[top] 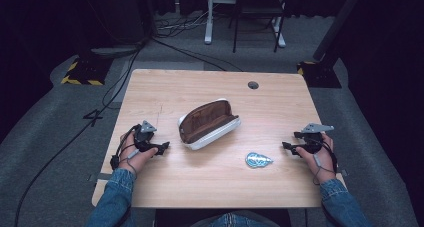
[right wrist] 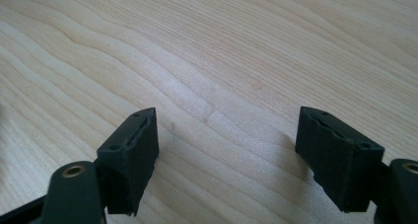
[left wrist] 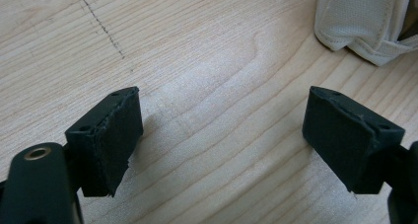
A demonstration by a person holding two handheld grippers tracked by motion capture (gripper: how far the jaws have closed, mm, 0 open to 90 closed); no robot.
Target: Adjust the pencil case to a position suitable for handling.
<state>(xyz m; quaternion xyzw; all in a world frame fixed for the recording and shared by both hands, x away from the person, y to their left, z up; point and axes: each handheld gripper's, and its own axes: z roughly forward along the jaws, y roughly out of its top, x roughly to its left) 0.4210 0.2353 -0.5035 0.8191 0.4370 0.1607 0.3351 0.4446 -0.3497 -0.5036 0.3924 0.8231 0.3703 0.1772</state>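
**On the bench: both claws released beside an open pouch**

On the wooden bench [top: 165, 187] an open pouch [top: 208, 123], white outside and brown inside, was seen lying near the middle, its mouth gaping upward. A small pale-blue, teardrop-shaped item [top: 258, 160] was laid flat nearer the person's edge, to the right of the pouch and apart from it.

The left claw [top: 163, 147] was held released, its jaws spread wide with only bare wood between them. The right claw [top: 287, 146] was likewise released, nothing being gripped. Both were kept low over the bench, pointing inward.

The step in hand was judged to be an approach before any grasp. To do it well, the pouch would best be steadied at its near white rim by the left claw, so that the mouth is kept open, while the blue item is taken by the right claw. As that item lay flat, it would need to be pinched across its narrow width, with the jaws brought down level on either side, lest it be pushed away.

From the left claw, the pouch lay just beside it on the inward side; in the left gripper view its white corner [left wrist: 365, 24] was seen ahead of the right-hand jaw, not yet touched. From the right claw, the blue item lay near, inward and slightly toward the person.
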